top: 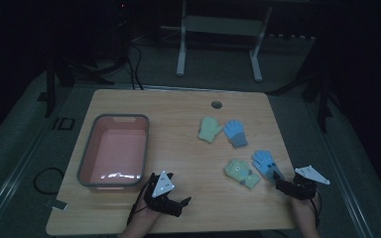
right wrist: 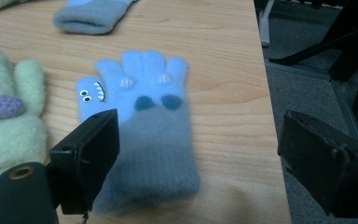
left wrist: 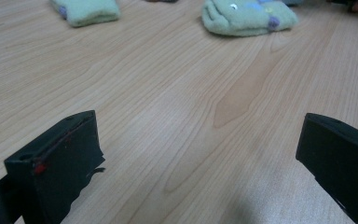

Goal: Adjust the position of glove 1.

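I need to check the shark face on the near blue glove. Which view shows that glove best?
The right gripper view: the near blue glove lies close and flat, eyes and teeth plain. The high view shows it small and dim by the right gripper. The left gripper view catches at most a blue sliver at its top edge.

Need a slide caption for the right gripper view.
Open right tool poised over the blue glove near the table edge.

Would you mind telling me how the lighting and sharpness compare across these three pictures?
The high view is dim, with dark surroundings and a streak of glare on the floor of the pink tub. The left gripper view is brighter, the table sharp in the middle and the near black jaws soft. In the right gripper view the blue glove has crisp fingers, while its grey cuff near the jaws blurs.
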{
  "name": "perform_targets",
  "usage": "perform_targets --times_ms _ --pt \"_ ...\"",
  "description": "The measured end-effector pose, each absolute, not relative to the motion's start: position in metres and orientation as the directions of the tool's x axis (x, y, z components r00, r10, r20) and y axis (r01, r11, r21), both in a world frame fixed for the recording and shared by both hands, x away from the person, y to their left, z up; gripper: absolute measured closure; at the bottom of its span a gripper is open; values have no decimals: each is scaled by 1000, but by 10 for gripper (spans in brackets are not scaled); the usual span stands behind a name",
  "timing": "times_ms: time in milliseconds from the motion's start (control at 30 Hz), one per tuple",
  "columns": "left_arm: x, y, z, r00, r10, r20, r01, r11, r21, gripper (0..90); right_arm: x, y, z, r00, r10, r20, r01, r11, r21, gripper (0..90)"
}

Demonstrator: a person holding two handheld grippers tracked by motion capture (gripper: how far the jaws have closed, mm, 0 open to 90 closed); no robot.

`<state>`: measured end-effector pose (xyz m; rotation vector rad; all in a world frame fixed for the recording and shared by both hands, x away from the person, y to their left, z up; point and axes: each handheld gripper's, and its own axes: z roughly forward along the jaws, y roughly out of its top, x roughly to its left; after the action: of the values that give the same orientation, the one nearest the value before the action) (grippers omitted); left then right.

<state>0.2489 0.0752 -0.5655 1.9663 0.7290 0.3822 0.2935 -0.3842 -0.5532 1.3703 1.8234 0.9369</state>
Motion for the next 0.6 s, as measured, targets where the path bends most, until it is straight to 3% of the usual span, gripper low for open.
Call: perform_targets --times_ms 300,600 --pt "249 75 -566 772 635 -37 329 -349 878 1 300 -383 -550 -273 958 -83 524 220 823 118" --pt "248 75 -565 774 633 -28 324 -357 876 1 301 -378 -520 -287 951 -111 495 247 833 115"
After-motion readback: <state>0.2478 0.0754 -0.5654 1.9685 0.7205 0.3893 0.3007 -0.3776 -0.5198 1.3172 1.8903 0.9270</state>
